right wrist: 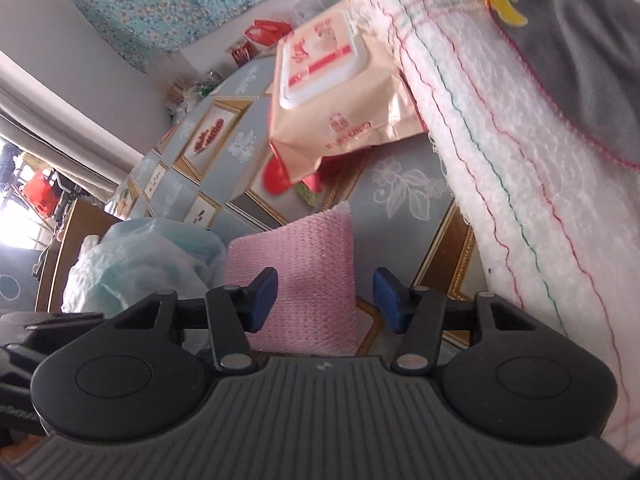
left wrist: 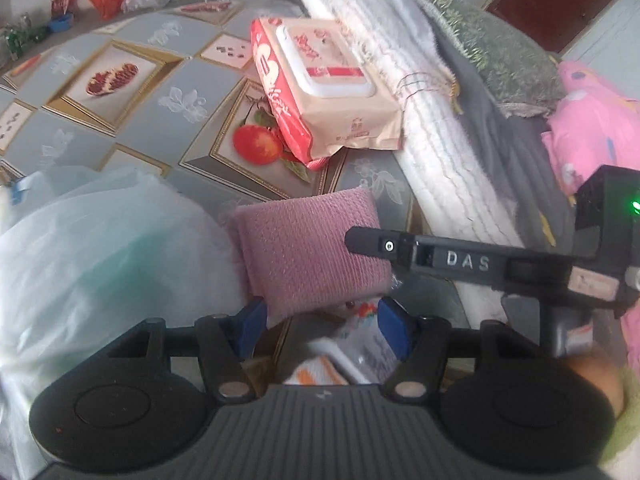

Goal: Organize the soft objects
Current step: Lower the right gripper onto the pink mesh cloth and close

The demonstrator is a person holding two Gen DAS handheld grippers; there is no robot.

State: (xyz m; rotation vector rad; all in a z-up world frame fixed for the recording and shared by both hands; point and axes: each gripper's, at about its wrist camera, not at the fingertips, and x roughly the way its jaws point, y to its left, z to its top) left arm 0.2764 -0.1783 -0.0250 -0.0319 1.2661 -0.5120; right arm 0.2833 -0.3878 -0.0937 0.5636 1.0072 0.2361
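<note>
Sponge [left wrist: 312,252] was the object both cameras faced: a pink, knitted-looking pad standing on the patterned tablecloth [left wrist: 132,136] between a pale plastic bag [left wrist: 92,264] and a rolled white towel [left wrist: 436,152]. Its long axis ran roughly away from the cameras, toward the pack of wet wipes [left wrist: 332,92] that leaned against the towel.

Only the left wrist view showed the right gripper from outside, one black finger [left wrist: 384,246] reaching in across the sponge's right edge; whether it touched could not be told. That view also showed a pink printed cloth [left wrist: 592,128], a green textured cushion [left wrist: 504,64] and a small white packet [left wrist: 352,356] lying between the left gripper's [left wrist: 322,330] blue pads, which stood apart and gripped nothing.

Only the right wrist view showed the towel's coloured stitching, a grey cloth [right wrist: 580,60] with a yellow patch over it, and a floral curtain [right wrist: 168,0] behind the table. There the right gripper [right wrist: 326,304] had its fingers apart, with the sponge's near end between them: the left pad [right wrist: 264,300] lay against it and the right pad [right wrist: 390,304] stood clear.
</note>
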